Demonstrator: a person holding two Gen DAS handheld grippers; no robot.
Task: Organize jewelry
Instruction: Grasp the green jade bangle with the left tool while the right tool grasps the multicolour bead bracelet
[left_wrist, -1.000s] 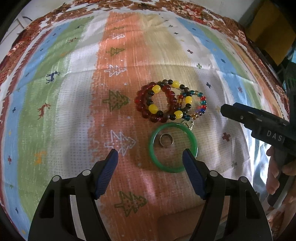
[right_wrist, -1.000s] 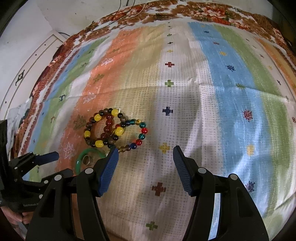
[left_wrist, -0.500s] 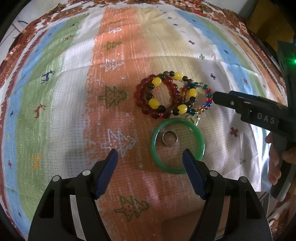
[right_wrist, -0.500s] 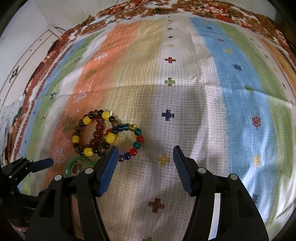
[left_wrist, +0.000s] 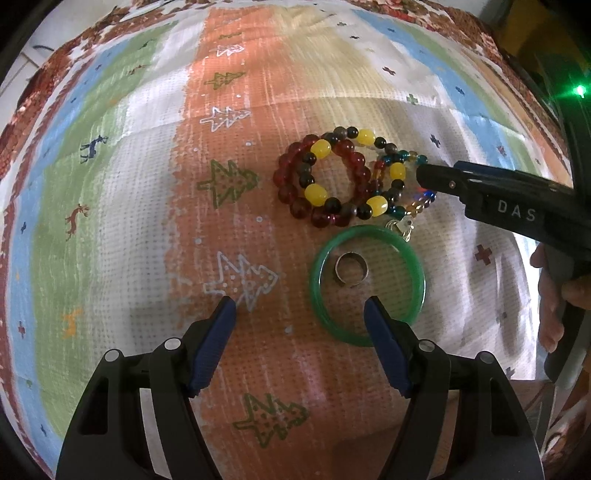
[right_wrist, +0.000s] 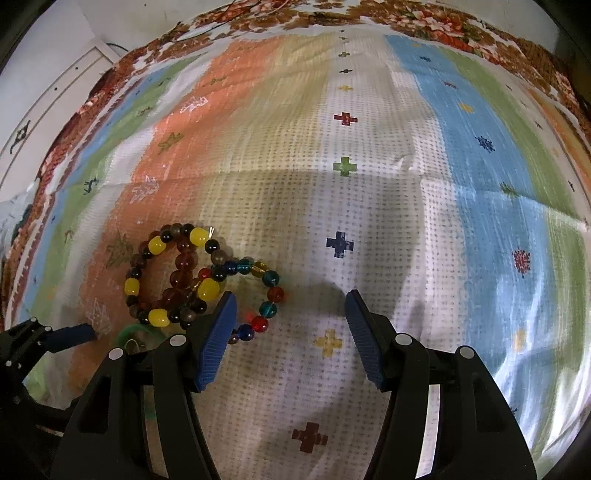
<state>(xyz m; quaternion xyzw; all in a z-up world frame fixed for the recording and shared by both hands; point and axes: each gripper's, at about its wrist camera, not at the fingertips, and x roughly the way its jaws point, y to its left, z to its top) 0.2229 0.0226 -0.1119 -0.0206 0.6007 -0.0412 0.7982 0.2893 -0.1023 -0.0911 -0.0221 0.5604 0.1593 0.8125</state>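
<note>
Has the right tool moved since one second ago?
Yes. In the left wrist view the right tool has advanced leftward, now overlapping the beaded bracelets.

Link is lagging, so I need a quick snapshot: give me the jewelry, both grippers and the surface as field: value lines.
surface: striped patterned cloth
green bangle: flat on cloth
silver ring: inside the bangle
beaded bracelets: overlapping pile beside the bangle
left gripper: open, empty, over bangle's near edge
right gripper: open, empty, one finger over the multicolour beads

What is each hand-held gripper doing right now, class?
Left hand-held gripper: open, holding nothing.
Right hand-held gripper: open, holding nothing.
</note>
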